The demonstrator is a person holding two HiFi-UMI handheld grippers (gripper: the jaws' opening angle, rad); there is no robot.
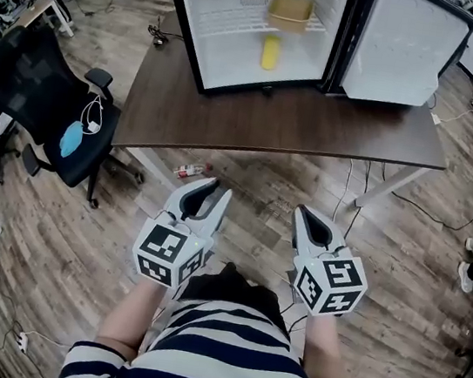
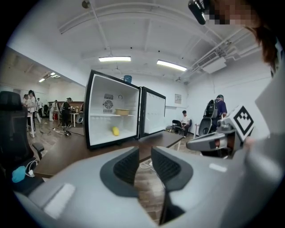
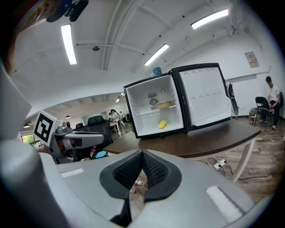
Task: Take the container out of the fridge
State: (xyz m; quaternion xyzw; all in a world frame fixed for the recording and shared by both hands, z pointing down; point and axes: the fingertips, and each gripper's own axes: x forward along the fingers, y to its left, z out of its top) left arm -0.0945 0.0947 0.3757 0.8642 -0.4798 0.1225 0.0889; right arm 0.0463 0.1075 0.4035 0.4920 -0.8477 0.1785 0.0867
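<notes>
open fridge on table (container inside); left gripper jaws parted, right gripper jaws together, empty.

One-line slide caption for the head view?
Left gripper open, right gripper shut, both short of the table; container sits on the shelf of the open fridge.

The fridge is smooth white plastic inside with a black frame. The container in it looks like matt tan plastic, and the table is dark wood-look with a soft sheen, over a wood-plank floor. Left gripper and right gripper are matt grey plastic shells with black ribbed, rubbery-looking pads, and the shirt is soft striped cloth.
</notes>
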